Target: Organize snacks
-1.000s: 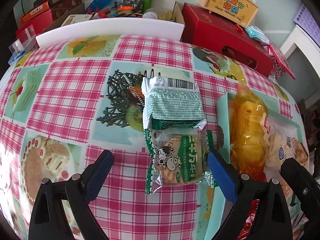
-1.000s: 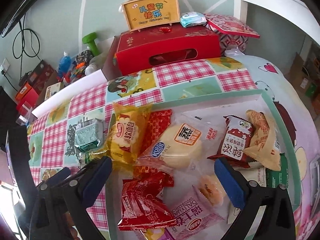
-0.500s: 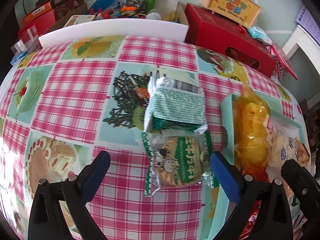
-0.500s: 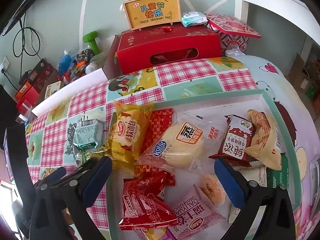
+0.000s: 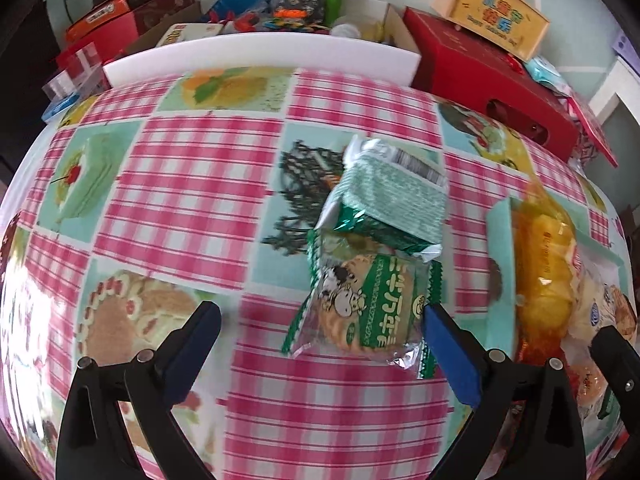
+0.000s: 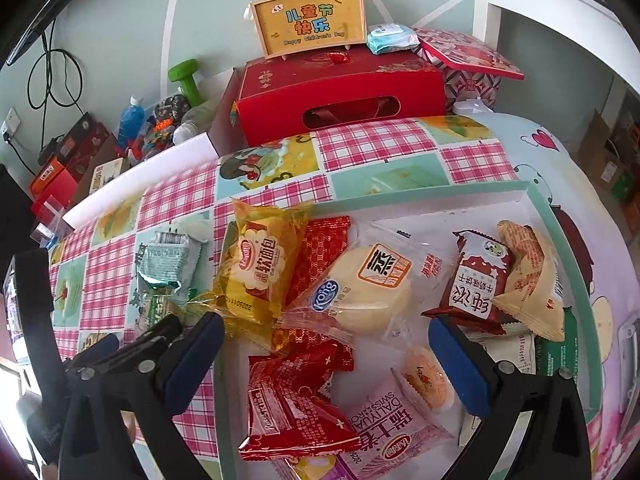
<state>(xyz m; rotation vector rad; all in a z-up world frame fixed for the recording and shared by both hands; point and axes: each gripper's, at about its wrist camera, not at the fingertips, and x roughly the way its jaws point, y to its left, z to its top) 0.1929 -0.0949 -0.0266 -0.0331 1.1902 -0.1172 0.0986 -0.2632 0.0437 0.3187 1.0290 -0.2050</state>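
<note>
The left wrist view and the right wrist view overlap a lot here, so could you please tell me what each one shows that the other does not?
Only the left wrist view shows the cow-print biscuit packet clearly, lying between the open left gripper. Only the right shows the tray interior: steamed bun, maroon biscuit packet, red packets, beneath the open right gripper. Both show the green-striped packet and yellow bread bag.

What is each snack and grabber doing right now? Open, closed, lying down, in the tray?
Left gripper: open, empty.
Right gripper: open, empty.
Cow biscuit packet: sealed, flat on the tablecloth.
Green packet: lying partly on the cow biscuit packet.
Yellow bread packet: sealed, leaning over the tray edge.
</note>
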